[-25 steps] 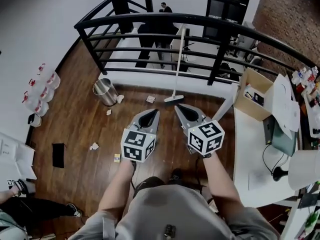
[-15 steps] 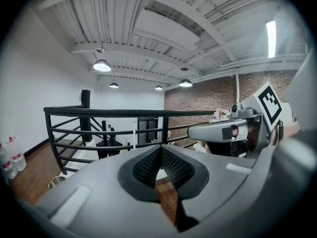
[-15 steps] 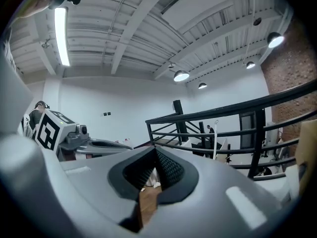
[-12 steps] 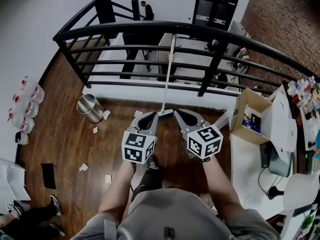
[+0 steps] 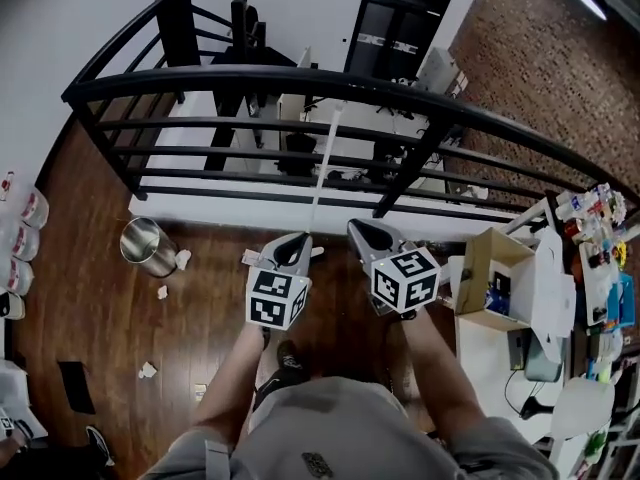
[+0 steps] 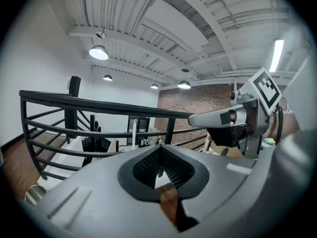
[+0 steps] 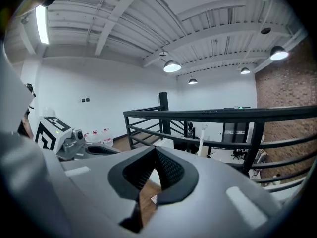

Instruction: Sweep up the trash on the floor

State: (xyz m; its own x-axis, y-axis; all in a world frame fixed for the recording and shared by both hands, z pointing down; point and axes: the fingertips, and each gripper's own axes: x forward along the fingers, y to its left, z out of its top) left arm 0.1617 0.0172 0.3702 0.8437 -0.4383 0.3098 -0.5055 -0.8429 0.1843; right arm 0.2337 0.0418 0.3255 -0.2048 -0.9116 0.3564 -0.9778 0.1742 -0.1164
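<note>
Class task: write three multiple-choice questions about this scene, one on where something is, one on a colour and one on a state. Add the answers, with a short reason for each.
1. The broom is:
A. flat on the floor
B. leaning against the railing
C. held in a gripper

2. The railing is:
A. white
B. red
C. black

3. The left gripper and the right gripper are:
A. both shut and empty
B. both wide open
C. both shut on paper scraps

Answers:
1 B: in the head view, the handle slants up against the rails beyond both grippers.
2 C: all its bars are dark against the white wall.
3 A: each gripper view shows the jaws closed with nothing between them.
</note>
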